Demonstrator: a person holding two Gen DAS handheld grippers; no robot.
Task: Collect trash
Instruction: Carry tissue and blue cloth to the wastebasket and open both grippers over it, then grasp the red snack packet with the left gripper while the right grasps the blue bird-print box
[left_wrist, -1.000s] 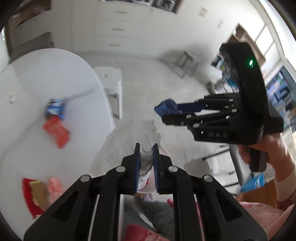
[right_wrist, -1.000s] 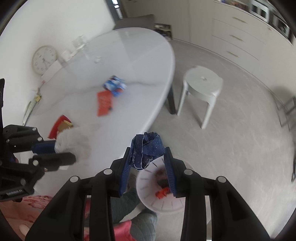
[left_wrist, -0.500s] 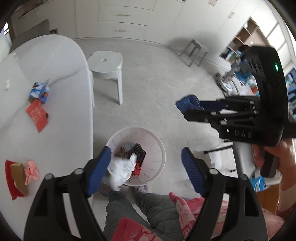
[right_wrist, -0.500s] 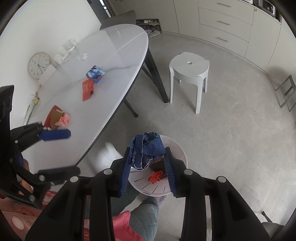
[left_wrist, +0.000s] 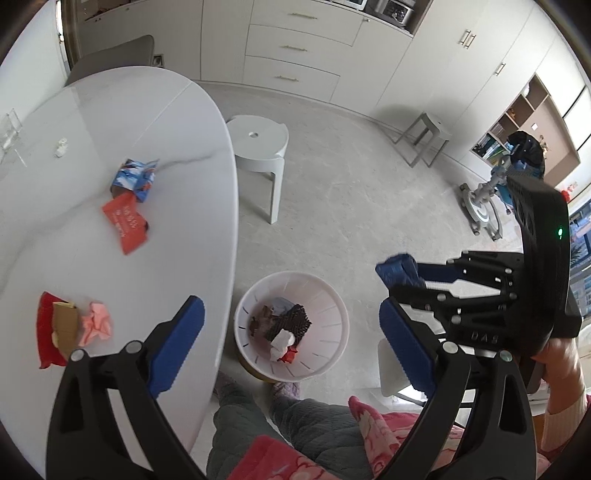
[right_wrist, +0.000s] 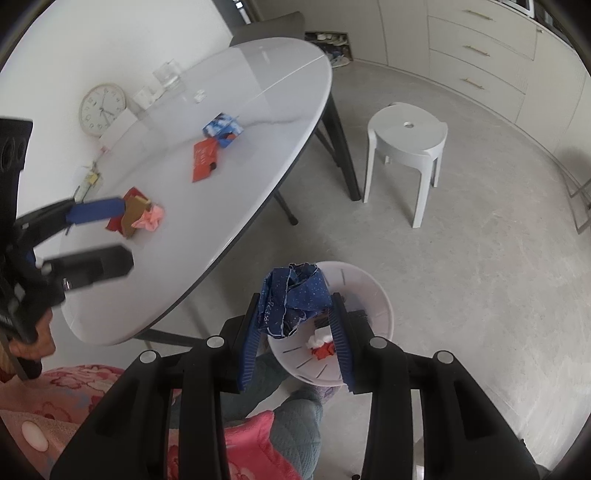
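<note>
My left gripper (left_wrist: 291, 328) is open wide and empty above the white trash basket (left_wrist: 332, 306) on the floor. A white paper wad (left_wrist: 281, 341) lies in the basket among dark and red scraps. My right gripper (right_wrist: 295, 317) is shut on a crumpled blue wrapper (right_wrist: 295, 295), held over the basket's (right_wrist: 373, 291) near edge; it also shows in the left wrist view (left_wrist: 397, 273). On the white table (left_wrist: 74, 206) lie a blue wrapper (left_wrist: 133, 179), a red packet (left_wrist: 127, 223), a pink wad (left_wrist: 96, 323) and a red-and-brown carton (left_wrist: 55, 332).
A white stool (left_wrist: 262, 144) stands beside the table's edge. My knees in green trousers (left_wrist: 258, 424) are just below the basket. A clock (right_wrist: 102, 109) and a glass (right_wrist: 168, 75) stand at the table's far side. Cabinets line the far wall.
My left gripper opened and let go of the white paper wad, which fell into the basket. The right gripper kept hold of the blue wrapper and moved closer over the basket.
</note>
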